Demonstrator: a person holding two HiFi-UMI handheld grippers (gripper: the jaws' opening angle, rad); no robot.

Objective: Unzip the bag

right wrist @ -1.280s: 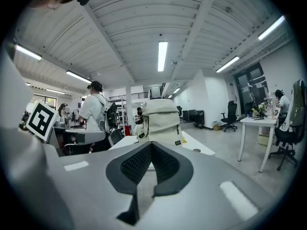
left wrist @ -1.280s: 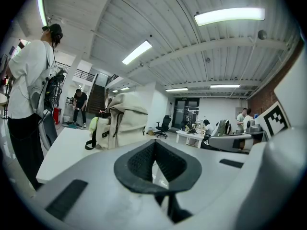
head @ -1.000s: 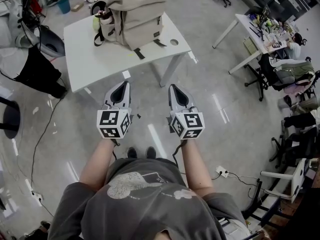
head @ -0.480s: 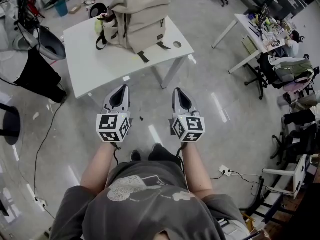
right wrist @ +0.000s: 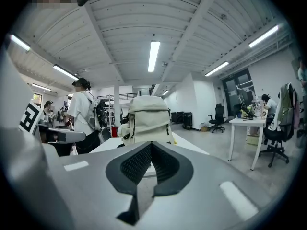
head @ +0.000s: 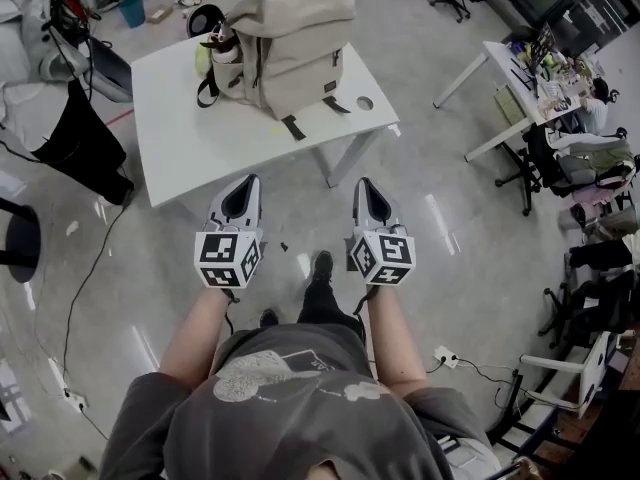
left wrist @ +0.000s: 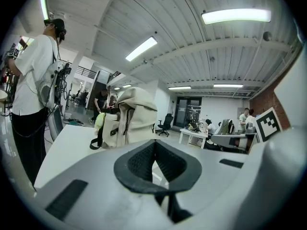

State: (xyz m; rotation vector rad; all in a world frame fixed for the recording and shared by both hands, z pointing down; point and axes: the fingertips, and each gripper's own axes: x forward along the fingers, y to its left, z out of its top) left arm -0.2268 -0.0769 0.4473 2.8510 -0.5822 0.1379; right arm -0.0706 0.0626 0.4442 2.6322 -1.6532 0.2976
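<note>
Beige bag (head: 290,43) stands upright on the white worktop (head: 190,143), well ahead of the left hand-held gripper (head: 248,182) and right hand-held gripper (head: 364,184), both with jaws together and empty; best to step in squarely before opening either.

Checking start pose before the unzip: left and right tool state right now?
Left tool: closed, holding nothing.
Right tool: closed, holding nothing; beige fabric backpack stands ahead, untouched.

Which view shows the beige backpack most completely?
The head view: the whole backpack stands on the white table. The left gripper view shows one side; the right gripper view shows its front, base behind the right claw.
</note>
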